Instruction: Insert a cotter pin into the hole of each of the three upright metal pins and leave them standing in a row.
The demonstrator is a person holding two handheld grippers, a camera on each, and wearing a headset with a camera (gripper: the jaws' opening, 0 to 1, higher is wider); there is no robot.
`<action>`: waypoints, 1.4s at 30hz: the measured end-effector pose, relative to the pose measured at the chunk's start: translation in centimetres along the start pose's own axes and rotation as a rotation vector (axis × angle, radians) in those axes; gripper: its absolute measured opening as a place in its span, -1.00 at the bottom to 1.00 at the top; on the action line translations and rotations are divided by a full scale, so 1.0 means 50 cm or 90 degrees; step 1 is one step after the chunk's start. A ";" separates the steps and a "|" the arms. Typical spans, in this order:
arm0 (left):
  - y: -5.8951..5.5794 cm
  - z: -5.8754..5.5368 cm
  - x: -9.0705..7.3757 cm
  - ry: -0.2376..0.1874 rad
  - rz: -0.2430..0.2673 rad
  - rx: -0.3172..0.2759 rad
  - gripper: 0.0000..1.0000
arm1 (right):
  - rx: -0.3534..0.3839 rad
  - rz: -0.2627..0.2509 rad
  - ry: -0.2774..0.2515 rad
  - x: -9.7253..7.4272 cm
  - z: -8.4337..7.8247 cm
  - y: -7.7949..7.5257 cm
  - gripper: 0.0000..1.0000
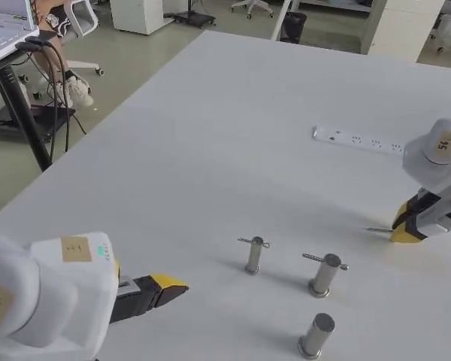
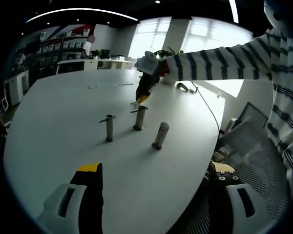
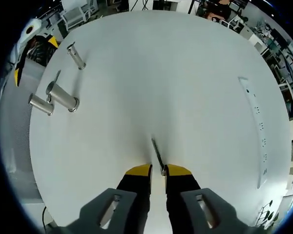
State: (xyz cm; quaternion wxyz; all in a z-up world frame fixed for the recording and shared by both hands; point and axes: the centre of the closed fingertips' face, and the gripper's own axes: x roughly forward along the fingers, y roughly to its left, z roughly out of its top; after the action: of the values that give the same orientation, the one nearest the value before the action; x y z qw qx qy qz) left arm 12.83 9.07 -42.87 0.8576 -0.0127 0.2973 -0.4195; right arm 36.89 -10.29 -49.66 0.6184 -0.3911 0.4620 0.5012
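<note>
Cotter pin (image 3: 157, 151) is pinched in the nearly closed right claw (image 3: 158, 169), at the right of the table (image 1: 210, 150). Left of it stand three metal pins (image 1: 325, 274), the far two already pinned. Left claw (image 2: 155, 168) gapes wide, empty, near left.

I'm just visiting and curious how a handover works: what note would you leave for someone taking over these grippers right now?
Left gripper: open, empty, over the near edge of the table.
Right gripper: shut on a cotter pin, low over the table, apart from the pins.
Done: far pin and middle pin each carry a cotter pin.
Left: the nearest pin stands bare; the held cotter pin likely goes there.
</note>
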 end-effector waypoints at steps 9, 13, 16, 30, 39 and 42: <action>-0.006 -0.002 0.003 -0.001 -0.012 0.001 0.69 | -0.033 -0.030 0.007 -0.001 0.005 -0.004 -1.00; -0.003 -0.002 0.001 -0.003 -0.014 0.001 0.68 | -0.045 -0.034 0.024 -0.001 0.006 -0.002 -1.00; -0.001 -0.002 0.000 -0.005 -0.014 0.003 0.67 | -0.053 -0.038 0.033 -0.001 0.006 -0.001 -1.00; 0.018 0.000 -0.006 -0.018 0.002 0.000 0.64 | 0.016 -0.047 -0.028 -0.005 -0.003 0.001 -1.00; 0.019 0.013 -0.007 -0.036 0.006 0.003 0.56 | 0.033 -0.063 -0.035 -0.029 -0.021 0.000 -1.00; 0.017 0.018 -0.004 -0.037 0.005 0.005 0.56 | 0.039 -0.069 -0.051 -0.042 -0.019 0.004 -1.00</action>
State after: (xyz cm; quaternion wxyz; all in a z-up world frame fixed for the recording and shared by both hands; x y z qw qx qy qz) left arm 13.80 9.55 -42.28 0.8675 -0.0202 0.2704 -0.4170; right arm 36.40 -11.70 -47.90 0.6742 -0.3758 0.4302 0.4682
